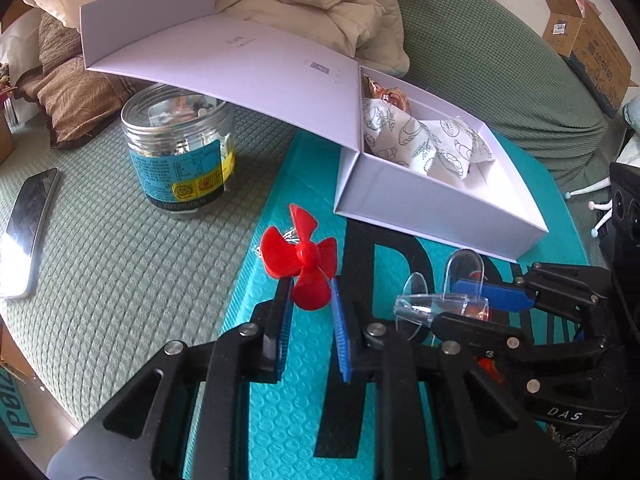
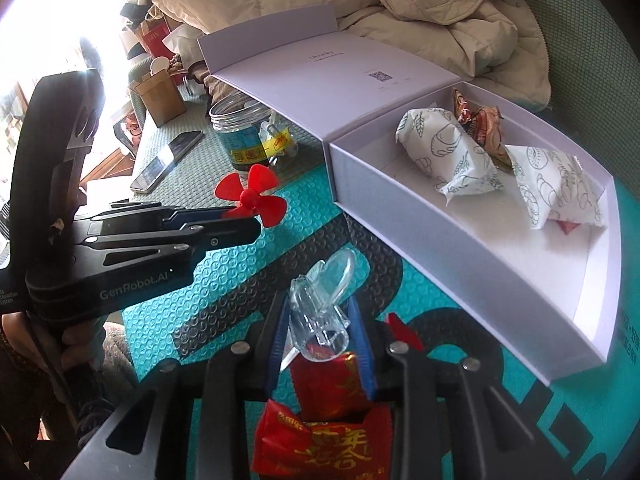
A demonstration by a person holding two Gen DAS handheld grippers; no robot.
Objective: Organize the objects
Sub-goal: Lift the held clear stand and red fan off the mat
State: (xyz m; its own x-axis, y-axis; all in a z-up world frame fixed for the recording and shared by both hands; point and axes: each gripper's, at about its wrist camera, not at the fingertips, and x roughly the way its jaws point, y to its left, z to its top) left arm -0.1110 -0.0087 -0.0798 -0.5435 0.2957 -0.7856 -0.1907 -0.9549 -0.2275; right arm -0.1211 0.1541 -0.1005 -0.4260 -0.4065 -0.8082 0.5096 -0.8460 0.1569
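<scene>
My left gripper (image 1: 310, 290) is shut on a red plastic propeller (image 1: 306, 258), held just above the teal mat (image 1: 276, 412); the right wrist view shows that propeller (image 2: 252, 196) at the tips of the left gripper (image 2: 246, 218). My right gripper (image 2: 320, 316) is shut on a clear plastic propeller (image 2: 320, 300), seen from the left as the clear propeller (image 1: 436, 300) in the right gripper (image 1: 476, 304). Red candy packets (image 2: 320, 416) lie on the mat under the right jaws. A clear jar (image 1: 180, 152) stands left of the open white box (image 1: 436, 204).
The box (image 2: 452, 240) holds several wrapped snacks (image 2: 452, 156), and its lid (image 1: 240, 60) leans out over the jar. A phone (image 1: 26, 228) lies on the green sofa cover at the left. A beige coat (image 2: 400, 8) is piled behind. A cardboard carton (image 1: 588, 40) sits far right.
</scene>
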